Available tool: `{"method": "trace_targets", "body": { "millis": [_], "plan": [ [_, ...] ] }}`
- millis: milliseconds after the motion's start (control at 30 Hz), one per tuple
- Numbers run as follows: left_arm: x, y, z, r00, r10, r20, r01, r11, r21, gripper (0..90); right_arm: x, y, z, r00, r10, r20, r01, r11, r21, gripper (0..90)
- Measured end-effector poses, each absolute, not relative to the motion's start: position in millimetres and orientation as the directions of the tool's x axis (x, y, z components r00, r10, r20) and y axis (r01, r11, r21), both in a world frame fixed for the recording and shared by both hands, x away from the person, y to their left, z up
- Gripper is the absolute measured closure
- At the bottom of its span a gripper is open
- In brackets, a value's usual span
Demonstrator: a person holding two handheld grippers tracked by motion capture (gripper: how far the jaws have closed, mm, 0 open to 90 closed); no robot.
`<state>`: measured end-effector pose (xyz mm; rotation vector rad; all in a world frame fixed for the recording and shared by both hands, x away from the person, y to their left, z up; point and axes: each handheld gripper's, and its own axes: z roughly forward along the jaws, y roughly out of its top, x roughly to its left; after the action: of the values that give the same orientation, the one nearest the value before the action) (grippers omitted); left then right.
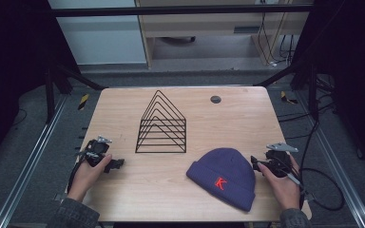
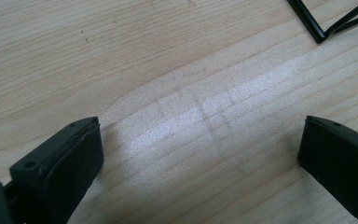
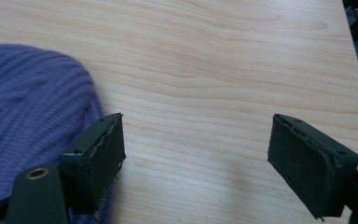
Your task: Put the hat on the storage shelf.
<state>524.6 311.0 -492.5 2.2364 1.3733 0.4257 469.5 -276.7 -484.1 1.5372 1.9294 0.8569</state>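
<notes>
Pale wood-grain worktop [image 1: 123, 199] on a dark frame above grey flooring: purple beanie [image 1: 224, 175] near right, just beside the spread-fingered right gripper [image 3: 196, 163]; left gripper [image 2: 200, 158], fingers likewise spread, near left; black wire rack [image 1: 161, 126] centre.

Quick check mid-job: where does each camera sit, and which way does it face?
High view: above the person's side, facing forward and down on the table; shows both hands, left gripper, right gripper.
Left gripper view: on that gripper, along open jaws at bare wood, rack corner.
Right gripper view: along open jaws, beanie at one jaw.
Shared: rack and beanie each appear in the high view too.
</notes>
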Motion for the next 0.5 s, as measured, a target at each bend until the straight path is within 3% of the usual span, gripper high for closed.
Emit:
{"method": "trace_targets", "body": {
  "millis": [333, 500],
  "plan": [
    [524, 311, -493, 0.452, 0.892, 0.015, 0.742, -0.386, 0.548, 0.0, 485, -245, -455, -0.372, 0.928, -0.018, 0.648, 0.273, 0.711, 13.4],
    [524, 311, -493, 0.453, 0.891, 0.015, 0.742, -0.386, 0.548, 0.0, 500, -230, -441, -0.433, 0.901, 0.005, 0.663, 0.315, 0.679, 17.5]
  ]
}}
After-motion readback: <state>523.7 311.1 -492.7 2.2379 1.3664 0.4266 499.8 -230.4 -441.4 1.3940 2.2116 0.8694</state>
